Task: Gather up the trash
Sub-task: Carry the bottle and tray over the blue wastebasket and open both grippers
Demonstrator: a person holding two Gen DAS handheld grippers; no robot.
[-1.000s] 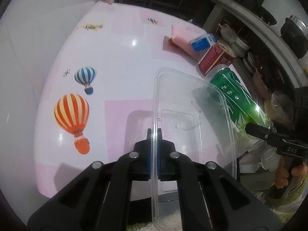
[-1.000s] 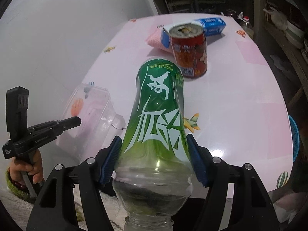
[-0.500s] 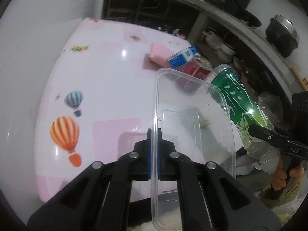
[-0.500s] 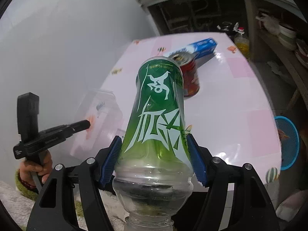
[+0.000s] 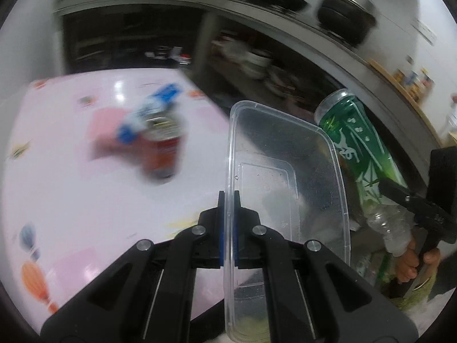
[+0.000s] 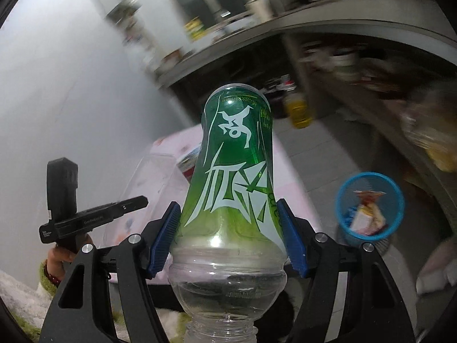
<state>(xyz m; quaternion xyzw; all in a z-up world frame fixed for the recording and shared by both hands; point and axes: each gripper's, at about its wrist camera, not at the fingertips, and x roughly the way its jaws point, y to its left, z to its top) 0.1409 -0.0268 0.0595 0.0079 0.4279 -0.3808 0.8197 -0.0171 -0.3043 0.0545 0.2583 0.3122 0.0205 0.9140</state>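
My left gripper (image 5: 228, 197) is shut on the rim of a clear plastic container (image 5: 288, 177) and holds it up on edge above the pink table (image 5: 71, 200). My right gripper (image 6: 230, 223) is shut on a green-labelled plastic bottle (image 6: 237, 165), base pointing away; the bottle also shows in the left wrist view (image 5: 360, 145). A red can (image 5: 162, 145) and a blue-and-white packet (image 5: 151, 111) stand blurred on the table. A blue wastebasket (image 6: 370, 204) with trash inside stands on the floor to the right.
Dark shelves with dishes (image 5: 257, 60) and a counter with a pot (image 5: 345, 17) run behind the table. A yellow bottle (image 6: 300, 111) stands on the floor beyond it. The left gripper shows at the left of the right wrist view (image 6: 94, 217).
Both grippers have lifted and swung to the right with their loads, away from the table. The wastebasket has come into the right wrist view.
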